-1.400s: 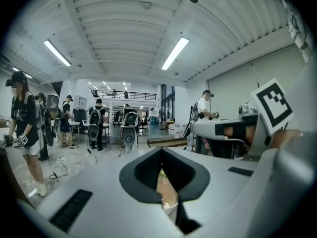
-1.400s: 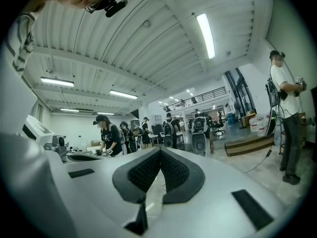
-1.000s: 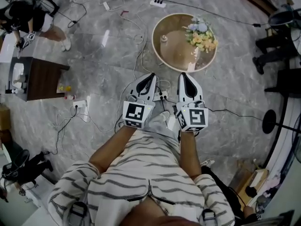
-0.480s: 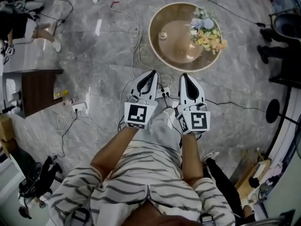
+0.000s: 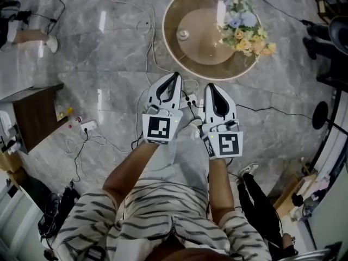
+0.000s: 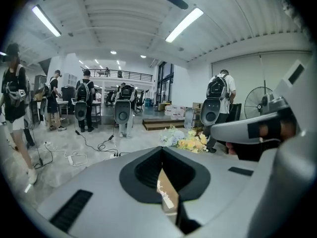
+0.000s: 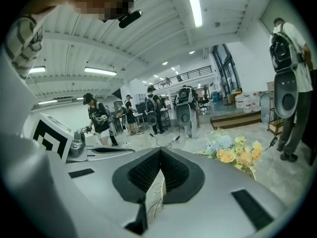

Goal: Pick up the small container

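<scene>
Basically nothing is done on this one yet. The small pale container (image 5: 183, 34) sits on the round wooden table (image 5: 202, 65), well ahead of both sets of fingers and more or less straight out from the tips of the left gripper (image 5: 174, 75). It stands alone on bare wood, with nothing touching it.

Both tools are held side by side in front of the person, pointing toward the table. The left gripper has its fingers pressed together, with just a thin slit between the pads and nothing in there. Same story for the right gripper (image 5: 210, 86): fingers together, empty.

What's left, as I read it, is pretty much everything. Get closer, spread one pair of fingers, get them around the container, squeeze, lift.

As for contents, the container is way too small in the head view to tell if anything's inside, and neither gripper view shows it. Further out, to the right of the right fingers, there's a bunch of yellow, white and pale blue flowers (image 5: 246, 29) on the same table. I can't tell if they're in a vase.
</scene>
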